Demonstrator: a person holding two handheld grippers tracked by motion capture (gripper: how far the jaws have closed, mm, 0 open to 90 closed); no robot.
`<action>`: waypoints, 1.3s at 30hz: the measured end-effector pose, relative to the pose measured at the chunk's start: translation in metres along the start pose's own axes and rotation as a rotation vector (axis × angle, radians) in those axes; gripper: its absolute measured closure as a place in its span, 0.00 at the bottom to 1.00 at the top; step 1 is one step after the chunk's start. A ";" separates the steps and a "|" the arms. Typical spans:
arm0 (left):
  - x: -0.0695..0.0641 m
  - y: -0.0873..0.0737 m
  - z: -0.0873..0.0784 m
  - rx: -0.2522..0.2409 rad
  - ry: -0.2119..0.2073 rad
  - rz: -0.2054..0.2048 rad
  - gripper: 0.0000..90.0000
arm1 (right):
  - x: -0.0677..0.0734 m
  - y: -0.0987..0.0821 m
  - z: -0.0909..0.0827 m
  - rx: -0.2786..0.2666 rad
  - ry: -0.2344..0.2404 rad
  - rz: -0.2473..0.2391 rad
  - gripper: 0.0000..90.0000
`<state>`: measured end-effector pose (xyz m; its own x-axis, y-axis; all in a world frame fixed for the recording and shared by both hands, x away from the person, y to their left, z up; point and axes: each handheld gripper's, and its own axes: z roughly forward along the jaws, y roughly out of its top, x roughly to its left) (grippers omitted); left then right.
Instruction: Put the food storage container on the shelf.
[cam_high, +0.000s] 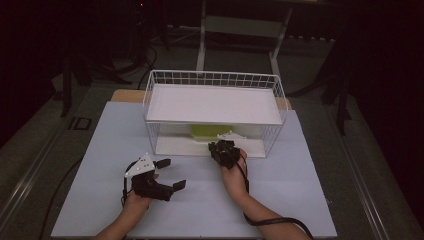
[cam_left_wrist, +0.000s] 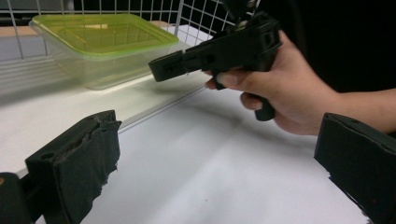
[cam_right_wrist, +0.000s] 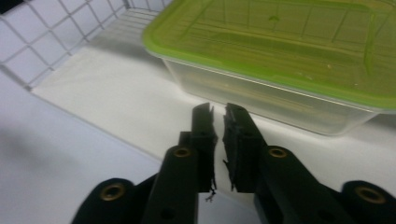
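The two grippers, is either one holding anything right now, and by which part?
Nothing held. The left gripper is open; the right gripper is shut, short of the green-lidded container.

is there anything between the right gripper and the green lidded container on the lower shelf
Nothing visible. The right gripper, fingers nearly together, points at the clear plastic container with the green lid on the white wire rack's lower shelf, with bare shelf between them.
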<state>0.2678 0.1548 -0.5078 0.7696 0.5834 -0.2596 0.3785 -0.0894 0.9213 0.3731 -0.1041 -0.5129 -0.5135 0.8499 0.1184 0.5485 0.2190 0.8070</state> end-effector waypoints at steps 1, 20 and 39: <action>0.000 0.000 0.000 0.000 0.002 -0.001 0.01 | 0.001 0.000 -0.002 -0.003 0.006 -0.001 0.81; 0.004 0.018 0.011 -0.005 -0.061 0.001 0.01 | 0.004 0.003 -0.051 -0.075 0.112 -0.048 0.22; -0.014 0.040 0.003 -0.013 -0.087 0.059 0.01 | 0.002 0.000 -0.090 -0.070 0.214 -0.067 0.16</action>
<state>0.2739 0.1407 -0.4685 0.8321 0.5052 -0.2287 0.3253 -0.1107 0.9391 0.3122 -0.1455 -0.4603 -0.6796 0.7120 0.1768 0.4651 0.2318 0.8543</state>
